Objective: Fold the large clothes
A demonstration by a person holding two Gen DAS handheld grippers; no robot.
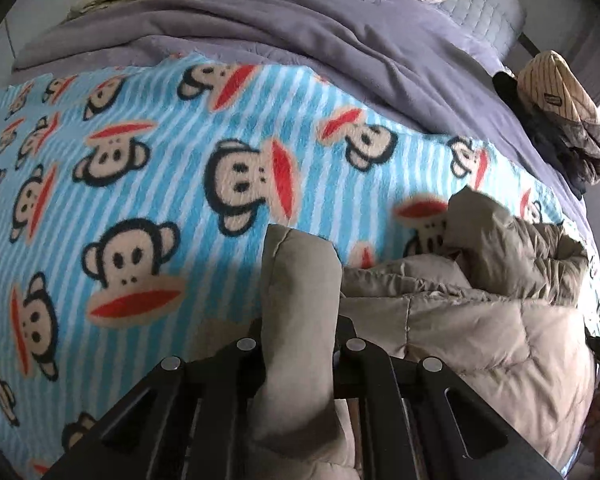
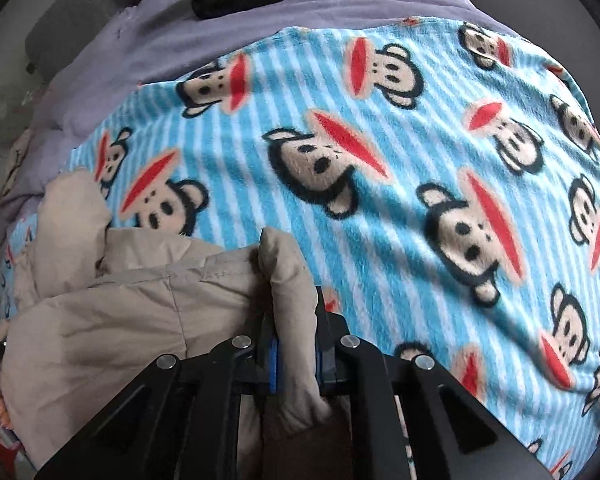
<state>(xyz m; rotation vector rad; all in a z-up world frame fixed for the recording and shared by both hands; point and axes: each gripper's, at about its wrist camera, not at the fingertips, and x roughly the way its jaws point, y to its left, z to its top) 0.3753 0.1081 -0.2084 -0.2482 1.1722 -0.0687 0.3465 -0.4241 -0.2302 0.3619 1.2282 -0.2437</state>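
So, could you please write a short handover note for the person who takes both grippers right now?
Left gripper: shut on a thick fold of the beige puffer jacket.
Right gripper: shut on another fold of the same jacket.
Jacket: bunched between the grippers over the blue striped monkey-print blanket on the bed, with the purple duvet beyond.
Done: both edges are gripped.
Left: spread the jacket flat on the blanket, then fold it.

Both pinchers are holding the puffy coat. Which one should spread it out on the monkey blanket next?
Probably the left gripper. It is shut on an edge of the beige quilted puffer jacket, which bunches towards the right gripper. Its view shows open blue striped monkey-print fleece blanket on its outer side.
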